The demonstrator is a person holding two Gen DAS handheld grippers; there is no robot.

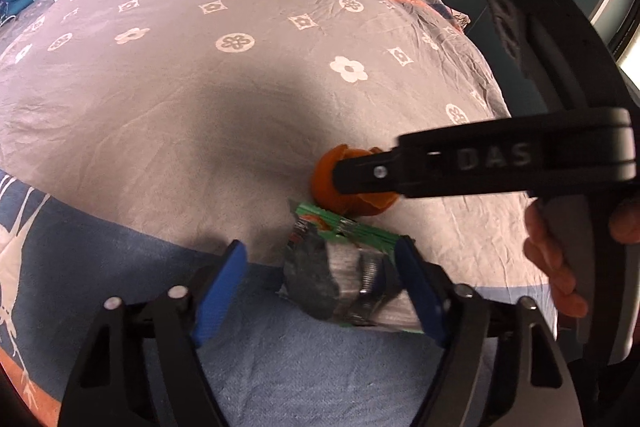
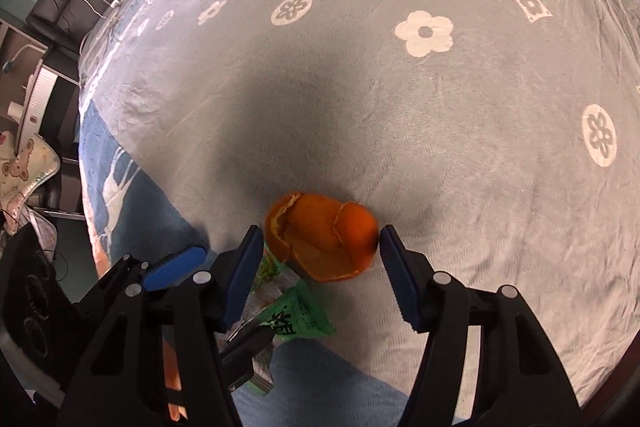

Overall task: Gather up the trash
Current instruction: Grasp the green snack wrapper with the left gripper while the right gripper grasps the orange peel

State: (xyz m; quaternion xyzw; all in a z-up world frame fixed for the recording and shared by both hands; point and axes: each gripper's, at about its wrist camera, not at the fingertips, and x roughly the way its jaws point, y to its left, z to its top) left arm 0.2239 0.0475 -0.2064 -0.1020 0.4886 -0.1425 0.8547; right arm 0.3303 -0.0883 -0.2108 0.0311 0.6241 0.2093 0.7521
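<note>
- Two handheld grippers reach down side by side onto a bed covered with a grey flowered bedspread [image 1: 248, 75], each set over its own piece of trash.
- Left gripper [image 1: 320, 287]: its blue-padded jaws stand partly open around a crumpled green and silver snack wrapper [image 1: 340, 279]. The wrapper lies between the jaws, against the right-hand pad and well clear of the left-hand one, so it is not yet pinched.
- Right gripper [image 2: 320, 259]: its jaws stand partly open on either side of an orange peel [image 2: 324, 239]. The peel sits between the tips; whether the pads touch it is hard to tell, and it looks not yet squeezed.
- Peel and wrapper lie touching or nearly so, just beyond the left jaws, which is probably why the grippers crowd together.
- A person's hand [image 1: 556, 259] holds the right gripper's handle, seen at the edge of the left view.
</note>
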